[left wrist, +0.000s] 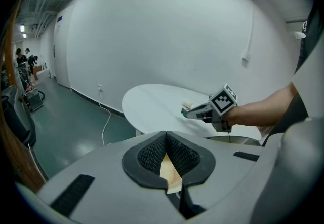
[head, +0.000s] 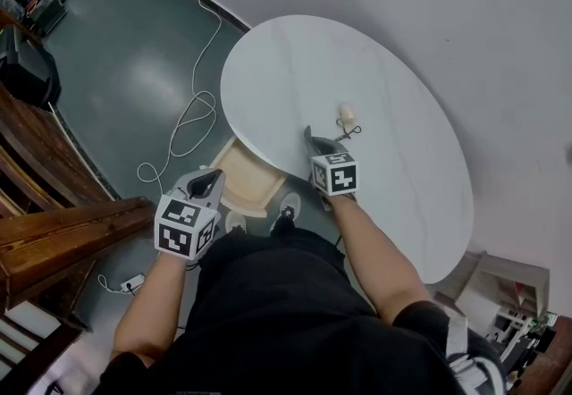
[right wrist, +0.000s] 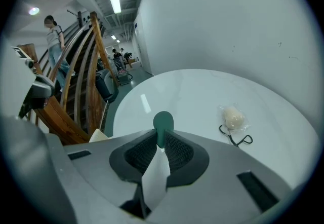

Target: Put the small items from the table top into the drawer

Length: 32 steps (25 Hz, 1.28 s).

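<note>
While the right gripper (right wrist: 162, 139) hangs above the near edge of the round white table (head: 357, 54), its jaws are pinched on a small dark green flat piece with a rounded end (right wrist: 163, 121), which stands up from between the pads. The piece looks clear of the table top, so the step in hand reads as the carry: one small item picked up, not yet put away.

The open light wooden drawer (head: 243, 180) juts out from under the table's edge on the person's left, below and well apart from the held piece. The left gripper (left wrist: 165, 138) hovers just over the drawer with its jaws pressed together and nothing between them — only the drawer's wood shows past them.

Next, the right gripper probably needs to swing left past the table's rim, come down over the drawer and only then spread its jaws. Two items lie further in on the table, close together — a cream-coloured lump in a clear wrapper (right wrist: 233, 116) and a thin black looped cord (right wrist: 238, 139).
</note>
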Each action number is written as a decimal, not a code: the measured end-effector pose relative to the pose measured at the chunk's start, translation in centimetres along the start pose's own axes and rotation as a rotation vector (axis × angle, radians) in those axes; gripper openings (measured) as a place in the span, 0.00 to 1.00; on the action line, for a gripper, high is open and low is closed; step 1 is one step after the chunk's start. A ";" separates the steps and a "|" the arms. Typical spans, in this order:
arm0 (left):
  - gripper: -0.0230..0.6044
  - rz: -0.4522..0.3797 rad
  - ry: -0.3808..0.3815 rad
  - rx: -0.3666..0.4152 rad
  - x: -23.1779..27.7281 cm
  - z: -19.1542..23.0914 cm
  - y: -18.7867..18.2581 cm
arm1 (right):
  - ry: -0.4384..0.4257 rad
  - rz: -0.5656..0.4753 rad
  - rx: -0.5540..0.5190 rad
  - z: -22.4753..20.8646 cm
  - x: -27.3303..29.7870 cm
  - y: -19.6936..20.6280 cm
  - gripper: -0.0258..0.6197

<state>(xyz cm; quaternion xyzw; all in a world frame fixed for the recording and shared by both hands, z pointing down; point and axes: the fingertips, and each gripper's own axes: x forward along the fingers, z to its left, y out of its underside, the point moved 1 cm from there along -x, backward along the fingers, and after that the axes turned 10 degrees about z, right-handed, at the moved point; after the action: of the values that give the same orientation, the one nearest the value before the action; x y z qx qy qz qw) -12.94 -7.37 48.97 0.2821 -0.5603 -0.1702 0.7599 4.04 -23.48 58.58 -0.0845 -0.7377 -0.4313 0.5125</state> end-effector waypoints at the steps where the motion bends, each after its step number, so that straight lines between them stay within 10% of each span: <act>1: 0.06 0.004 0.003 0.001 0.0 0.1 0.3 | -0.014 -0.009 -0.010 0.9 -0.3 0.1 0.11; 17: 0.06 0.038 -0.001 -0.050 -0.4 2.4 5.1 | -0.271 0.105 -0.357 16.8 3.3 4.1 0.11; 32: 0.06 0.101 -0.062 -0.160 0.6 5.1 9.8 | -0.233 0.402 -0.512 17.4 15.8 10.8 0.11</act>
<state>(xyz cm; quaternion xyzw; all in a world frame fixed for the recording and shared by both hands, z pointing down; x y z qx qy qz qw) -18.17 -1.27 56.55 0.1864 -0.5818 -0.1844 0.7700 -8.99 -9.29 75.87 -0.4028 -0.6278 -0.4800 0.4618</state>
